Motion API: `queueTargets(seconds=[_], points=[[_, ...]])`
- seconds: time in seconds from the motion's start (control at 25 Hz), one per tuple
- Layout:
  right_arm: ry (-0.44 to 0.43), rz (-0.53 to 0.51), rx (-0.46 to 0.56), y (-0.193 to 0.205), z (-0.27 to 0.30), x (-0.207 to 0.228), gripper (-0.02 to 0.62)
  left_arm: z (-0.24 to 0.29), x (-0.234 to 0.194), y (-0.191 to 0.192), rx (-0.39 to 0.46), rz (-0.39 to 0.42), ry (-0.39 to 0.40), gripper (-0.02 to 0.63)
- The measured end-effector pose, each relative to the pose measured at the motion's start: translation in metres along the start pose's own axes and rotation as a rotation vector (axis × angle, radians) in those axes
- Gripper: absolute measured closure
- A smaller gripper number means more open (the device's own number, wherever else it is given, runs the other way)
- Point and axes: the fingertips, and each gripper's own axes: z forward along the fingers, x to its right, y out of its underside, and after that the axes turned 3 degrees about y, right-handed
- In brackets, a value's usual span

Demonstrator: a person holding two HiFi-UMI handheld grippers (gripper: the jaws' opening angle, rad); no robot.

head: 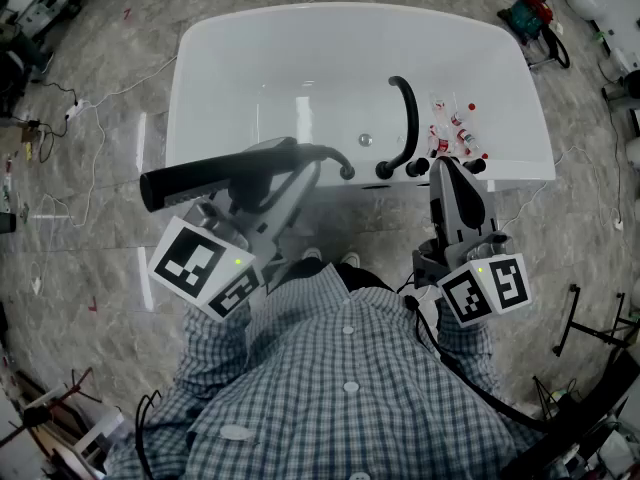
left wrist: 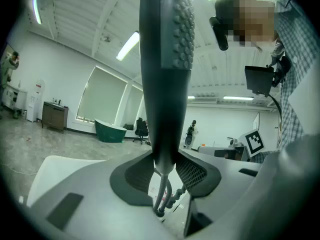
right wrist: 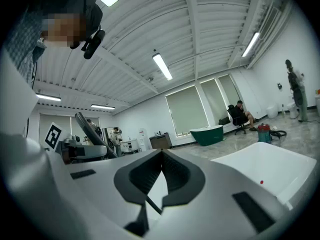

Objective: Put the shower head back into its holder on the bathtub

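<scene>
Marble floor (head: pixel 100 268) surrounds the white bathtub (head: pixel 250 38). The left tongs (head: pixel 285 168) clamp the black shower head (head: pixel 200 178), held crosswise with its hose end pointing right toward the rim faucet fittings (head: pixel 400 168). The right tongs (head: pixel 447 168), closed and empty, sit nearer those.

Your left claw (left wrist: pixel 165 174) is clamped on the shower head (left wrist: pixel 162 84). Its dark handle runs up through the middle of the view, with the nubbed face toward the upper right. The dark pads (left wrist: pixel 131 178) press on the handle's narrow lower end from either side. Just below the shower head, its hose (left wrist: pixel 161 199) curls down through the gap. Far behind and left of the shower head, a green bathtub (left wrist: pixel 110 132) sits under a shaded window (left wrist: pixel 102 96). To its right is your checked sleeve (left wrist: pixel 300 54).
</scene>
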Motion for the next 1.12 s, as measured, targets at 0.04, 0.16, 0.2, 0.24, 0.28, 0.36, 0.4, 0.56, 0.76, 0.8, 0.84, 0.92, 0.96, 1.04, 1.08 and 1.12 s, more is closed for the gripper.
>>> queueTargets(seconds=[0.04,0.16,0.2,0.24,0.28,0.36,0.4,0.56,0.76,0.8,0.84,0.92,0.96,1.04,1.08,1.12], points=[[0.001,0.000,0.001,-0.0007,-0.0002,-0.0002,0.583,-0.0003,0.0001,-0.0005,0.000,0.000,-0.001,0.466],[0.006,-0.001,0.001,-0.0021,-0.0009,0.0002,0.584,-0.0006,0.0005,-0.0014,-0.001,-0.001,-0.002,0.466],[0.007,0.000,0.001,-0.0021,-0.0011,0.0007,0.584,-0.0005,0.0007,-0.0015,0.000,-0.002,-0.002,0.466],[0.007,0.001,0.001,-0.0020,-0.0013,0.0011,0.583,-0.0004,0.0010,-0.0015,0.000,-0.002,-0.003,0.466],[0.007,0.001,0.000,-0.0020,-0.0014,0.0014,0.584,-0.0002,0.0012,-0.0016,0.000,-0.002,-0.003,0.466],[0.007,0.001,0.000,-0.0020,-0.0016,0.0015,0.583,0.0000,0.0012,-0.0017,-0.001,-0.003,-0.003,0.466],[0.007,0.002,0.000,-0.0019,-0.0016,0.0015,0.584,-0.0001,0.0011,-0.0016,-0.001,-0.003,-0.003,0.466],[0.013,0.012,0.002,-0.0017,-0.0023,0.0028,0.583,-0.0005,0.0007,-0.0009,-0.002,-0.003,-0.005,0.466],[0.022,0.023,-0.002,-0.0007,-0.0020,0.0063,0.583,0.0007,0.0008,0.0012,-0.011,-0.005,-0.004,0.466],[0.021,0.025,-0.005,0.0001,-0.0011,0.0062,0.584,0.0008,0.0004,0.0018,-0.014,-0.005,-0.004,0.466],[0.019,0.025,-0.007,0.0007,-0.0001,0.0061,0.584,0.0009,-0.0001,0.0024,-0.016,-0.006,-0.004,0.466],[0.018,0.027,-0.010,0.0016,0.0013,0.0059,0.583,0.0014,-0.0011,0.0035,-0.019,-0.008,-0.005,0.466],[0.018,0.027,-0.011,0.0022,0.0015,0.0060,0.584,0.0015,-0.0013,0.0042,-0.021,-0.008,-0.005,0.466],[0.020,0.030,-0.016,0.0041,0.0017,0.0069,0.584,0.0018,-0.0011,0.0059,-0.025,-0.009,-0.006,0.466],[0.020,0.032,-0.017,0.0051,0.0020,0.0074,0.584,0.0019,-0.0011,0.0068,-0.028,-0.008,-0.007,0.466],[0.019,0.035,-0.019,0.0059,0.0024,0.0079,0.584,0.0020,-0.0011,0.0077,-0.031,-0.008,-0.008,0.466]])
